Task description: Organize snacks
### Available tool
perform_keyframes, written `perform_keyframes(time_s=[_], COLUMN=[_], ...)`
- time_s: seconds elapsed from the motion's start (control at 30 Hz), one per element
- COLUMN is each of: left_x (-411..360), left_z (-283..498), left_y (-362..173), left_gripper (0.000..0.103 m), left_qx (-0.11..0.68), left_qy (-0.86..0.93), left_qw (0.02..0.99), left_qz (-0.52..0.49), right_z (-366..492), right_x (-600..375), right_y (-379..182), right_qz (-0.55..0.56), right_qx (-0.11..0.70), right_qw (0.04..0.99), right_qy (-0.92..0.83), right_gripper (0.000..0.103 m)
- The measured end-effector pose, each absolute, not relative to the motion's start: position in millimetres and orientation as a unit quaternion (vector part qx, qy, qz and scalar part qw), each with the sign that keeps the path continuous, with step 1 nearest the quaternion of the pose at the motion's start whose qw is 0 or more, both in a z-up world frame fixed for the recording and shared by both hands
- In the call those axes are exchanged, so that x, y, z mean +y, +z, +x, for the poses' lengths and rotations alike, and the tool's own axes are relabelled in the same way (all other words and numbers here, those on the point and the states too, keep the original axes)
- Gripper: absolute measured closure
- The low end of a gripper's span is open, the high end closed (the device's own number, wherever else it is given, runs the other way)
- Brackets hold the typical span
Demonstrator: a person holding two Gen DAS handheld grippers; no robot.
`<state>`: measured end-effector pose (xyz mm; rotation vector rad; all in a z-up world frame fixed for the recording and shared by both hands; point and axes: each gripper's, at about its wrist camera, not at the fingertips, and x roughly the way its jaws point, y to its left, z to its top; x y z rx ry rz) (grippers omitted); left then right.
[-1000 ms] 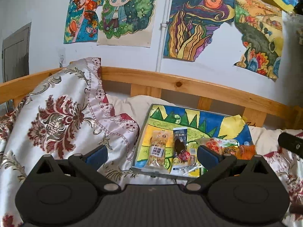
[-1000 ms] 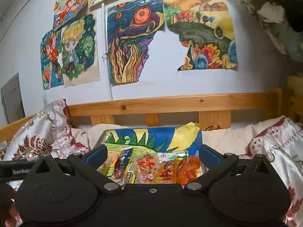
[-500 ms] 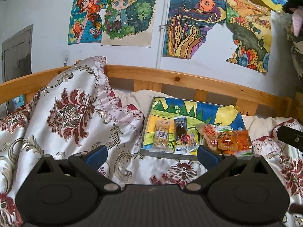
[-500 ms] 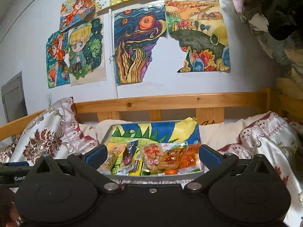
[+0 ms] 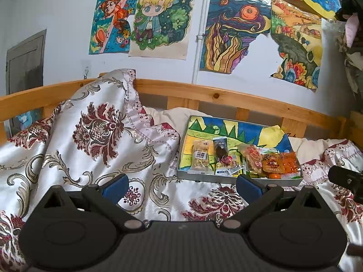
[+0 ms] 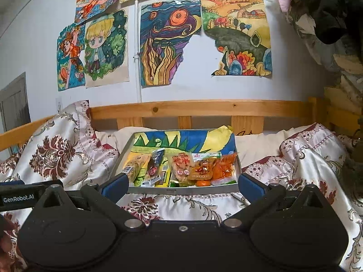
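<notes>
A shallow grey tray [image 5: 226, 178] [image 6: 181, 190] lined with a colourful drawing lies on the bed and holds several snack packets in a row: a pale cracker pack [image 5: 199, 156] [image 6: 136, 165], a dark packet [image 5: 221, 150] [image 6: 155, 162], a red-printed pack [image 5: 253, 158] [image 6: 181, 166] and orange packs [image 5: 280, 162] [image 6: 223, 166]. My left gripper [image 5: 181, 187] is open and empty, low and to the left of the tray. My right gripper [image 6: 181, 184] is open and empty, just in front of the tray's near edge.
A floral satin quilt [image 5: 90, 136] [image 6: 56, 149] is bunched high on the left and covers the bed in front. A wooden bed rail [image 5: 226, 95] [image 6: 204, 108] runs behind the tray, below a wall with drawings. The right gripper's body [image 5: 344, 179] shows at the right edge.
Both grippers have drawn back from the tray and risen; the tray looks smaller and farther in both views. The snacks have not moved. Both jaws stay open.
</notes>
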<state>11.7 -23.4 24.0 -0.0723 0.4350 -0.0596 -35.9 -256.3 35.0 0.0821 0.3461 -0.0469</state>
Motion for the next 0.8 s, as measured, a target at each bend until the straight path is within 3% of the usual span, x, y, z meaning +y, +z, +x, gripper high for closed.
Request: perform_keyframes(time_s=[0.8], left_x=[-18.8], left_z=[-3.5], left_y=[13.8], left_gripper=[0.0], left_qx=[0.263], left_qy=[-0.022], left_qw=[0.964], left_qz=[-0.006], right_z=[-52.3], right_x=[-235.7], right_y=[18.5], right_qz=[0.04], right_qx=[0.217], right_qw=[0.975], right_qy=[-0.035], right_gripper=[0.001])
